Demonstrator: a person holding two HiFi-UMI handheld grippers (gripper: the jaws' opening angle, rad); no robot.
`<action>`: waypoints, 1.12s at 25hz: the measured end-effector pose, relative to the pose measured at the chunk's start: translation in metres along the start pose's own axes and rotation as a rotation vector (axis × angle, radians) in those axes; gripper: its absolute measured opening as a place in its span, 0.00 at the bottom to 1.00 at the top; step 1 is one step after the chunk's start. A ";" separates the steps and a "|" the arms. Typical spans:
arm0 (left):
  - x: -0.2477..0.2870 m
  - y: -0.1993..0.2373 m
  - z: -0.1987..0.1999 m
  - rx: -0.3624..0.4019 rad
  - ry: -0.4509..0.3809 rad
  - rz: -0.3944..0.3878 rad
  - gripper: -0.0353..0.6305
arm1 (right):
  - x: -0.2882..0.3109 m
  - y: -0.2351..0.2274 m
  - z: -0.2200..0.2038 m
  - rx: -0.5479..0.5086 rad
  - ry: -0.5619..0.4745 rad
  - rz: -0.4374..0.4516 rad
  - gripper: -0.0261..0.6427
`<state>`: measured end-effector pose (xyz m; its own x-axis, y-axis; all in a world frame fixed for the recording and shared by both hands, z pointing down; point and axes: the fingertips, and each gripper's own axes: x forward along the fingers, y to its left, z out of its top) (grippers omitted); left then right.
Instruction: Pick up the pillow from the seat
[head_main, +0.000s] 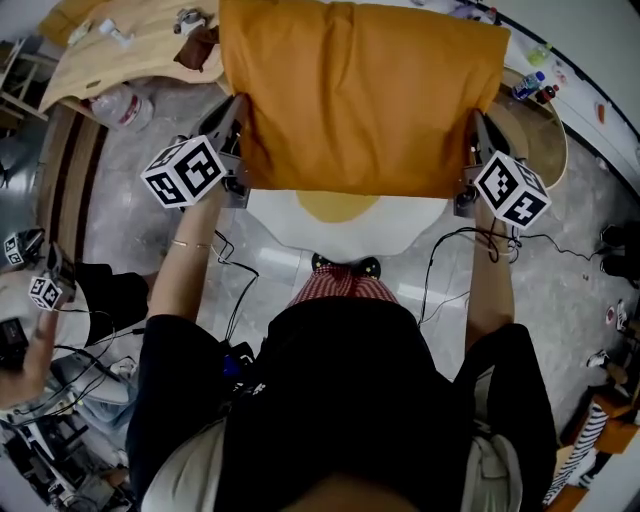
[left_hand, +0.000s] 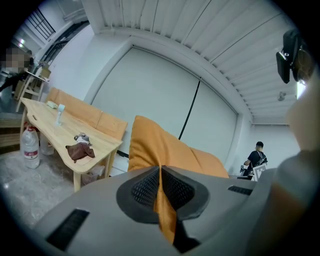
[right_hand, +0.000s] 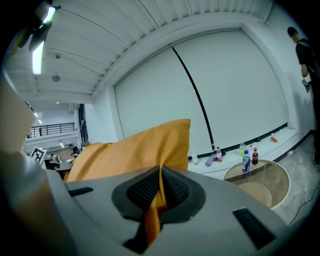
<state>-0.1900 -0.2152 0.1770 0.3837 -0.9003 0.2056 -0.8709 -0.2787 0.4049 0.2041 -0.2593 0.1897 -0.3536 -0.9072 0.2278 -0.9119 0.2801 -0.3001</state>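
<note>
Orange pillow (head_main: 360, 95) above egg-patterned seat (head_main: 340, 228), wooden table (head_main: 130, 50) left, glass table (right_hand: 270, 185) right.

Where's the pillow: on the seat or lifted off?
Lifted off: the left gripper and right gripper each pinch an edge; the pillow hangs spread above the seat.

Left of pillow (head_main: 360, 95): wooden table (head_main: 150, 45), close; right: round glass table (head_main: 548, 140), close.

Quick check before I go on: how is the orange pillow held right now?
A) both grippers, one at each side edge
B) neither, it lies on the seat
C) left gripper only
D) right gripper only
A: the left gripper and the right gripper each have their jaws shut on the fabric of the pillow.
</note>
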 end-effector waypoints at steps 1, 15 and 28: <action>-0.001 0.000 0.005 0.006 -0.007 0.003 0.08 | 0.001 0.002 0.003 0.000 -0.004 0.005 0.08; -0.018 -0.012 0.026 0.018 -0.059 -0.003 0.08 | -0.006 0.018 0.034 -0.036 -0.061 0.025 0.08; -0.040 -0.024 0.043 0.069 -0.041 -0.018 0.08 | -0.023 0.034 0.052 -0.037 -0.081 0.064 0.08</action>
<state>-0.1978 -0.1871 0.1207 0.3879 -0.9075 0.1612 -0.8836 -0.3164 0.3453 0.1922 -0.2452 0.1263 -0.3950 -0.9090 0.1331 -0.8953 0.3485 -0.2774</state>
